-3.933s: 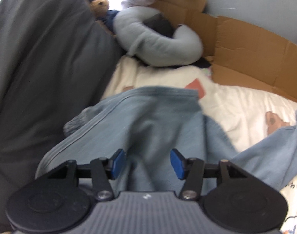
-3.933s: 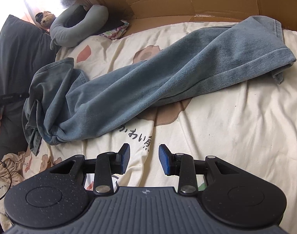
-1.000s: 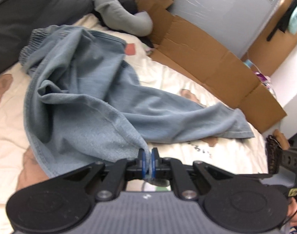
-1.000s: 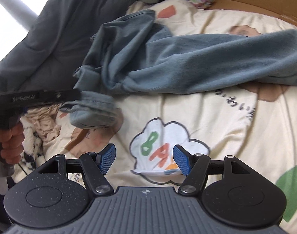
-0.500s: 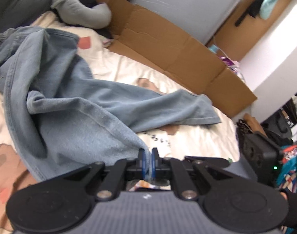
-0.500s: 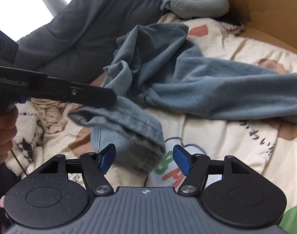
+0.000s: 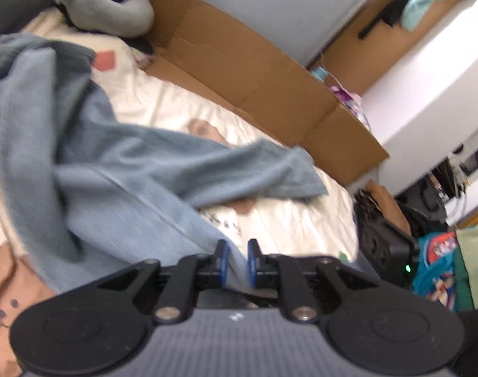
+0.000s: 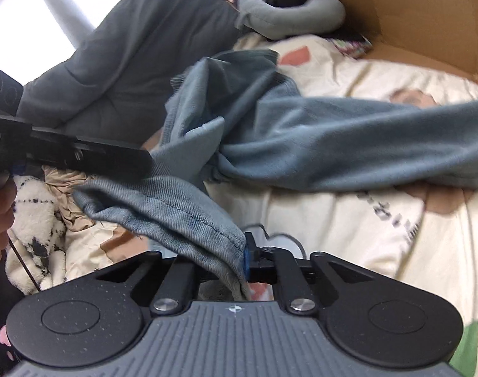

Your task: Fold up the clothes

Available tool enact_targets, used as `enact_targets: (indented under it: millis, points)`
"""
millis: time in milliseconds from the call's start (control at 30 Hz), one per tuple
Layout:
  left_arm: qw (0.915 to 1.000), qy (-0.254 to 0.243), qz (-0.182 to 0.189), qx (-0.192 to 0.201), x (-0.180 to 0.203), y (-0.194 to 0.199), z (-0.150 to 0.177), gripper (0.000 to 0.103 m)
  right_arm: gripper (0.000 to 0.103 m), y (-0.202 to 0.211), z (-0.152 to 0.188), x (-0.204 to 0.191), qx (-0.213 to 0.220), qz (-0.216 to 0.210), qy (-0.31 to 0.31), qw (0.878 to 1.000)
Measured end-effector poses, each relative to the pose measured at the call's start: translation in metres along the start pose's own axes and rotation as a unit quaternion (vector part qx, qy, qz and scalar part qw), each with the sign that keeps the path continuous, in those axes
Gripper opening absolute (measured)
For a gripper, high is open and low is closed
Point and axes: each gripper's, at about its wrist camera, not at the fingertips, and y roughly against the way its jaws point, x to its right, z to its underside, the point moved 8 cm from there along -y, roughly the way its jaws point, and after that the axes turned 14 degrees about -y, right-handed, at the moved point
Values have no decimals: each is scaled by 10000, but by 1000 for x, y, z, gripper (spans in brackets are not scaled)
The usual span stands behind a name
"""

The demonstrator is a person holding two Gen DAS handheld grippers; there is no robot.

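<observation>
On the cream printed bedsheet (image 8: 348, 220) one pair of blue jeans (image 8: 348, 144) sprawls across its middle. Your right gripper (image 8: 242, 259) is clamped on a hem; your left gripper (image 7: 235, 262) is opening, denim between.

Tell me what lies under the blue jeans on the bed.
Under the blue jeans lies a cream printed bedsheet, showing cartoon shapes and lettering around them. Whatever the denim covers is hidden, including part of a brown print at its lower edge.

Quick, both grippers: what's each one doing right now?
Left gripper: jaws opening, jeans hem between them, pads apart.
Right gripper: shut on the jeans hem.
</observation>
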Motion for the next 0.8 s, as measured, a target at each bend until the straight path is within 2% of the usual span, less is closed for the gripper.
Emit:
enact_targets:
  millis: [33,167,367,600,800]
  points:
    - [9999,-17,-103,24,-5,1,-3,28,6,2,1,4,-32,33,-55,10000]
    - [9980,-77,-616,75,-33,5,-13,38,5,14,8,22,-131,215,-275,9993]
    - [9897,-240,-1404,166,-80,12,-36,53,4,35,14,49,-205,558,-587,9965]
    - [9797,-518,-1935,72,-123,2,-66,55,3,59,19,69,-260,812,-852,9927]
    - [9725,-874,-2157,-44,-143,-24,-100,60,3,87,23,98,-179,1108,-1236,9860]
